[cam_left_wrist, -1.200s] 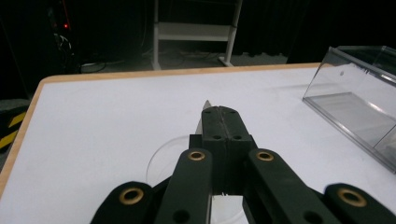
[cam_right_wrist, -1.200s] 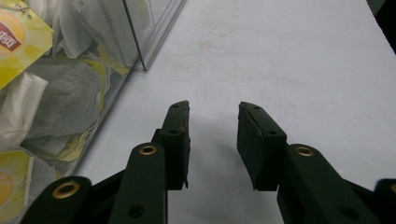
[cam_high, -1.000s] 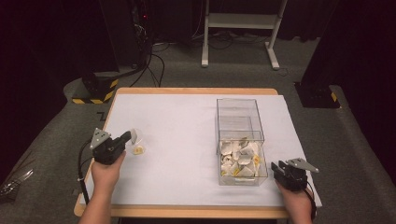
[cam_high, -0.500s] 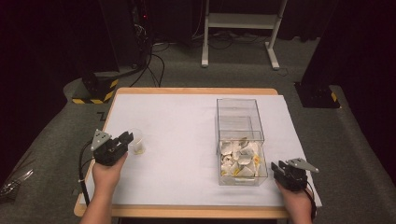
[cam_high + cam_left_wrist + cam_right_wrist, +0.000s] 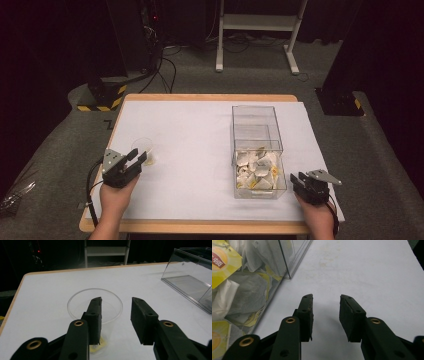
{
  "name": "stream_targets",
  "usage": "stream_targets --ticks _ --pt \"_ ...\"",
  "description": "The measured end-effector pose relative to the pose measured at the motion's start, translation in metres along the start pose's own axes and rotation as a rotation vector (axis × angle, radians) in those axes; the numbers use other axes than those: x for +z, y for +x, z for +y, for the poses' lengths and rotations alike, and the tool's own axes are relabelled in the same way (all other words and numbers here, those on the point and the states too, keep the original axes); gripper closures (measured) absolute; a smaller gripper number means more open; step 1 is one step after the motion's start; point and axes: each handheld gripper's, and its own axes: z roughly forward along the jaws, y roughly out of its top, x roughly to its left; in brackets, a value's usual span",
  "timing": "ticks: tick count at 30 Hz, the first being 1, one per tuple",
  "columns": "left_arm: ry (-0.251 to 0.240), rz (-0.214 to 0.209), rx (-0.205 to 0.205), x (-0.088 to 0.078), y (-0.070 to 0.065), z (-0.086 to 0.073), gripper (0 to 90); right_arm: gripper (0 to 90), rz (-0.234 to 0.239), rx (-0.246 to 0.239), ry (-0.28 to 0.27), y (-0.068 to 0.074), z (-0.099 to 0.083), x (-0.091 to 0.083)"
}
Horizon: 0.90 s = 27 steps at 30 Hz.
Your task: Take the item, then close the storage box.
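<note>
Cup (image 5: 143,148), clear plastic, stood left on our table (image 5: 200,130), just beyond our left gripper (image 5: 138,159). Along that gripper, jaws just opened straddled its rim unpressed; withdrawing askew could topple it. Our right gripper (image 5: 325,302) rested agape, empty, beside the tea-bag box (image 5: 249,290).

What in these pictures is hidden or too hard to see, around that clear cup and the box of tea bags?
- Clear cup, left gripper view: the left gripper, jaws just opened, has one jaw covering the cup's near side and part of the yellowish thing at its bottom.
- Same cup, high view: too small to tell its contents.
- Tea bags, right gripper view: cut off by the left edge.
- Clear box, high view: tags too small to read.
</note>
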Motion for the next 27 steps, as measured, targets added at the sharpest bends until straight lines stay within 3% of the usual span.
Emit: stream_targets --ticks 12,19,27 --pt "0.065 0.014 -0.004 -0.009 -0.006 -0.028 55.6 60.9 0.016 -0.008 -0.018 0.001 0.0 -0.003" --pt "0.123 0.0 0.006 -0.006 -0.013 -0.047 54.0 59.5 0.028 -0.012 -0.03 0.003 0.001 -0.006" --pt "0.162 -0.002 0.011 0.003 -0.018 -0.058 50.6 57.2 0.052 -0.01 -0.056 0.007 0.005 -0.016"
